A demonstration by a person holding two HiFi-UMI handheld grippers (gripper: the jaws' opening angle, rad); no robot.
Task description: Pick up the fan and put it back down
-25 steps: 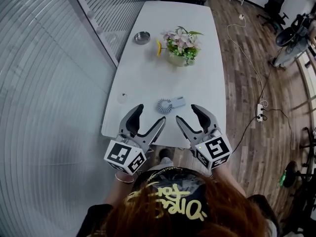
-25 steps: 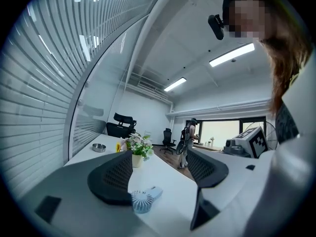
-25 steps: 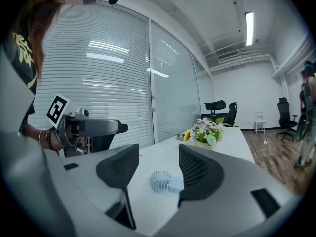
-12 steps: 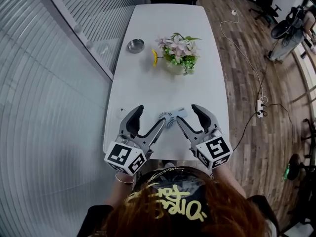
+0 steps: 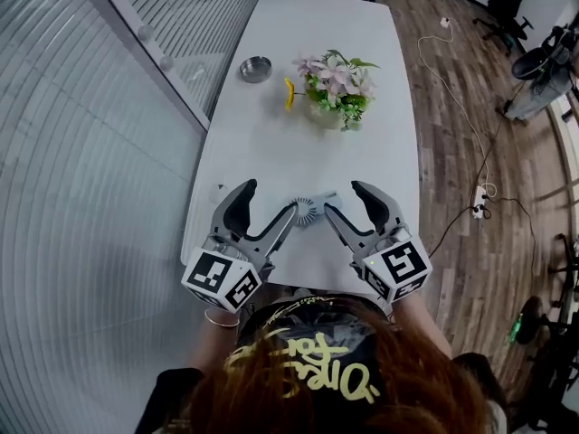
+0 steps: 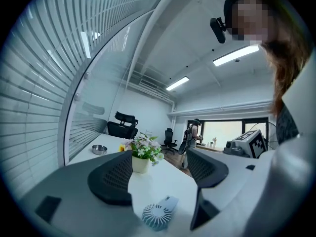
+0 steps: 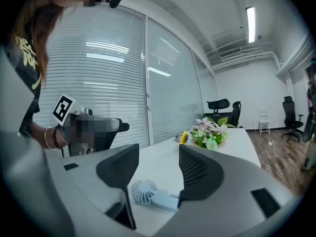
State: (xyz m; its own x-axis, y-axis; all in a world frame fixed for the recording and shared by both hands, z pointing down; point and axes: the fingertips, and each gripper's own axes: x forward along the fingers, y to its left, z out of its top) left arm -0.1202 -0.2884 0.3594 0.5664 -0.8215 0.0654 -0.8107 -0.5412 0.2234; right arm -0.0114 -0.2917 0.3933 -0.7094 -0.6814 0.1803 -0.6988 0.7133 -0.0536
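A small pale-blue hand fan [image 5: 308, 211] lies flat on the white table [image 5: 271, 143] near its front edge, with its handle pointing right and away. My left gripper [image 5: 269, 206] is open just to its left, and my right gripper [image 5: 347, 203] is open just to its right. Their inner fingertips flank the fan without touching it. In the left gripper view the fan [image 6: 157, 215] lies low ahead of the open left gripper [image 6: 158, 174]. In the right gripper view the fan [image 7: 144, 191] lies on the table below the open right gripper [image 7: 158, 174]. Nothing is held.
A white pot of pink and white flowers [image 5: 336, 84] stands mid-table, with a yellow object [image 5: 289, 93] and a round metal dish [image 5: 256, 69] to its left. A small round clear object [image 5: 217, 191] sits at the table's left edge. A glass wall with blinds [image 5: 109, 152] runs along the left. Cables and a power strip [image 5: 478, 199] lie on the wood floor to the right.
Both grippers have moved forward over the table's front edge. The fan now lies between their inner fingertips instead of ahead of them. Both stay open.
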